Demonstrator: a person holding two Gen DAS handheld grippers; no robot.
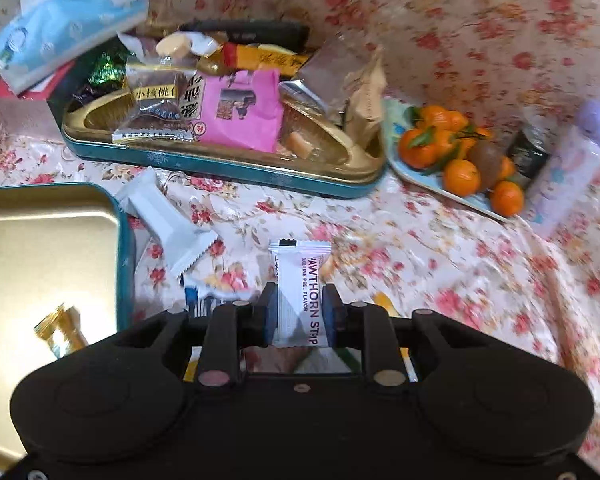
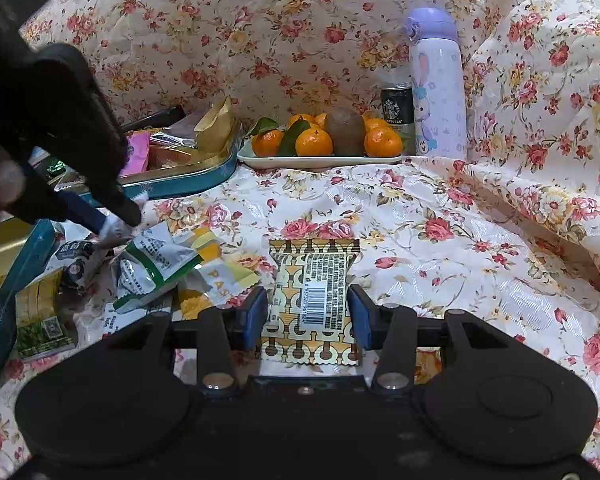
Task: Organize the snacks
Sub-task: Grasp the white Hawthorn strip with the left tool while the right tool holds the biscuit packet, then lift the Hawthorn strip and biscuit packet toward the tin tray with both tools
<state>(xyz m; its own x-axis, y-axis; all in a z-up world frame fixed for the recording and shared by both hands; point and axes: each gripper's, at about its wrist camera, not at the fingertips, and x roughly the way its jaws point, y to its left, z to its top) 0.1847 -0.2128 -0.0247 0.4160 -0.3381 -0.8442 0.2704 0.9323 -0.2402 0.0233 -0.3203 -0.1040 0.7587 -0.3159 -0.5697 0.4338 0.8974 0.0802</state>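
Your left tongs (image 1: pixel 298 314) are clamped on a white hawthorn strip packet (image 1: pixel 298 292), the blue pads pressing its two long edges near the lower half. That side grip suits a flat sachet: the crimped ends stay free and it cannot fold. Its long axis runs straight along the tongs' line, the black-banded crimp pointing away from you toward the snack tin (image 1: pixel 228 164), with the print reading lengthwise. The packet looks to be lifted clear of the floral cloth (image 1: pixel 440 240), though I cannot be sure of that.

Your right tongs (image 2: pixel 307 314) bracket a gold-patterned snack packet (image 2: pixel 312 300) from both sides, barcode face up. The pads sit at or just beside its edges, and whether they truly press is not clear from here. Its long axis also lies along the tongs, pointing toward the fruit plate (image 2: pixel 320 159) at the back of the worktop.

Beyond the left tongs, a plain white wrapper (image 1: pixel 168 220) lies loose on the cloth just beside the open gold-lined lid (image 1: pixel 126 240), which has one gold-wrapped sweet (image 1: pixel 62 330) in it. Farther out, the tin is heaped with mixed packets, with a tissue pack (image 1: pixel 68 20) behind it. From the right view, a small pile of loose packets (image 2: pixel 156 264) waits near the lid's edge, so sorting is, I judge, only partly done.
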